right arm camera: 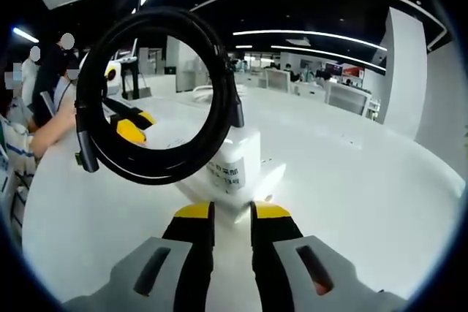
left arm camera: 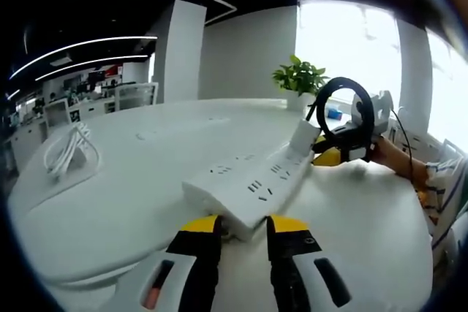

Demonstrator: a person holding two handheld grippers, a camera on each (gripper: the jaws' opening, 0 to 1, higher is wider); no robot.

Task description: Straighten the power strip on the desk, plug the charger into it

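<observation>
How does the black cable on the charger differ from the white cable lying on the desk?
The black cable stands upright in a tight round coil above the charger; the white cable lies on the desk in a looser bundle, away from both grippers. Both are coiled.

Each handheld gripper has pale grey moulded arms ending in black jaws capped with bright yellow tips. The left gripper (left arm camera: 243, 235) carries an orange-red slot on one arm and a dark slot on the other; the right gripper (right arm camera: 231, 218) shows the same. The person's sleeve (left arm camera: 447, 180) is light with thin stripes.
</observation>
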